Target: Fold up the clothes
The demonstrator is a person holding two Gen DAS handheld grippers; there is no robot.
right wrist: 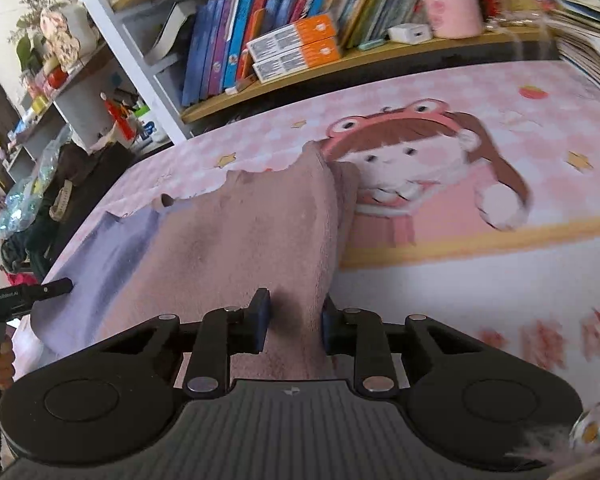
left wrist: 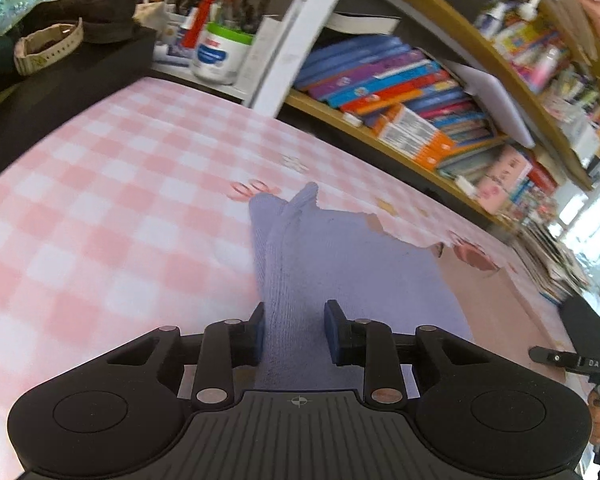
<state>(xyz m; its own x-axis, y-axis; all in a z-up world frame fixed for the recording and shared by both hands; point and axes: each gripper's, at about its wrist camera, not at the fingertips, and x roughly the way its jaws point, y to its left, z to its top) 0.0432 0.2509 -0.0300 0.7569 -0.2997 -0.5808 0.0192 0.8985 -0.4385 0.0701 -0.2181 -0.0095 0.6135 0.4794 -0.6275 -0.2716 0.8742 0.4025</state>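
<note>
Where the room backs the work area, a wooden bookshelf (right wrist: 364, 54) spans both views, packed with upright and leaning books (left wrist: 384, 80), two stacked orange boxes (right wrist: 296, 50) and a white upright post (left wrist: 296, 36) dividing its bays. Below it lies the work surface, a pink checked mat (left wrist: 112, 184) that carries a printed cartoon girl in a frog hat (right wrist: 416, 160) on its right half. On the mat rests the garment (right wrist: 228, 232), a soft cloth that is dusty pink on one portion and lavender (left wrist: 360, 264) on the other, with a ragged far edge; it is raised into ridges toward each gripper. At the mat's far left stand a dark box (left wrist: 64, 92) bearing a cream watch (left wrist: 48, 46), and a white pen tub with a green rim (left wrist: 220, 52). The left gripper (left wrist: 296, 330) has its blue pads partly apart, with a lavender fold running up between them and touching the left pad. The right gripper (right wrist: 294, 326) is clamped on a pink fold, both pads pressing the cloth.
</note>
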